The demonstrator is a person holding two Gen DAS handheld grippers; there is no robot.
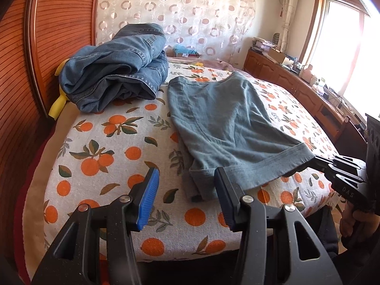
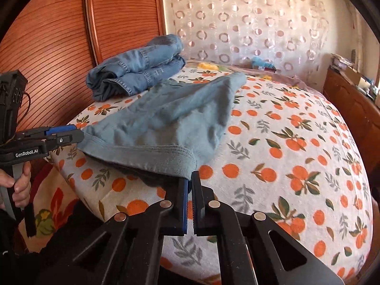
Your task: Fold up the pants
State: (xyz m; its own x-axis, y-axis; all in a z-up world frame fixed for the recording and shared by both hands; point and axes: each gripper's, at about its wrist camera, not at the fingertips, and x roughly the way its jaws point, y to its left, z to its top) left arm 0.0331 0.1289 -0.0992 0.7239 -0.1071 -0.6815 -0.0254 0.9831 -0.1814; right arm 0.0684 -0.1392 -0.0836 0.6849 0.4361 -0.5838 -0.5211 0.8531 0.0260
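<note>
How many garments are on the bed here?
2. Rumpled jeans lie by the wooden headboard. Grey-blue shorts lie spread mid-bed, one hem corner pinched in the right gripper. More could be hidden under them.

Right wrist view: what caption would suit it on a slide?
Right gripper shut on the hem corner of grey-blue shorts on an orange-print bedspread, folded jeans behind.

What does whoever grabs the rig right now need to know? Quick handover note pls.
Right gripper: shut on the near hem corner of the grey-blue shorts, corner lifted.
Left gripper: open, holding nothing, beside the hem's other end.
Shorts lie spread on the orange-print bedspread; the jeans sit bunched near the headboard.
Done: one corner gripped. No clear fold shows.
Left: probably grip the other corner with the left, fold the shorts, then the jeans.
</note>
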